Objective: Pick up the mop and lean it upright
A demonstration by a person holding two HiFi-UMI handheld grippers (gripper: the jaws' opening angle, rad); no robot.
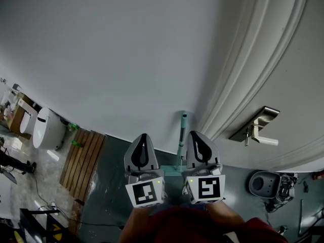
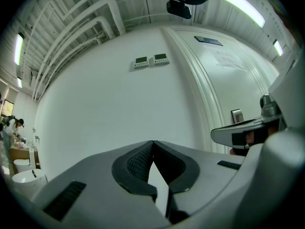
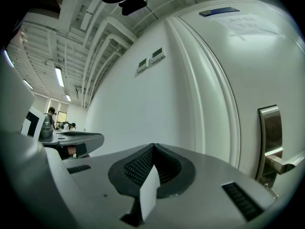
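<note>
The mop (image 1: 181, 135) stands nearly upright. Its teal pole rises just beyond the fingertips and in the gap between the 2 sets of fingers, nearer the right set. Its top end appears to rest on the white wall (image 1: 126, 59), close to the moulded door frame (image 1: 238, 80). A teal patch low between the gripper bodies is probably its head on the floor (image 1: 109, 186), though most of it is hidden. Foot on the floor and tip on the wall is what would keep the pole standing by itself, so the leaning looks done.

That fits how the grippers are held. The left gripper (image 1: 144, 136) has its fingers clenched together on nothing, and so does the right gripper (image 1: 194, 134). In each gripper view the ribbed pads meet at the tip and only bare wall shows ahead (no pole between them). Both point roughly level at the wall, flanking the mop without touching it, a sensible place to catch it if it slid sideways.

Further right of the right fingers is the door (image 1: 298, 85) with its metal handle (image 1: 260, 130). If the door opens toward the mop, it could knock the pole over. Well to the left of the left fingers, a slatted wooden mat (image 1: 81, 158) lies on the floor, with a white toilet (image 1: 45, 128) beyond it.
</note>
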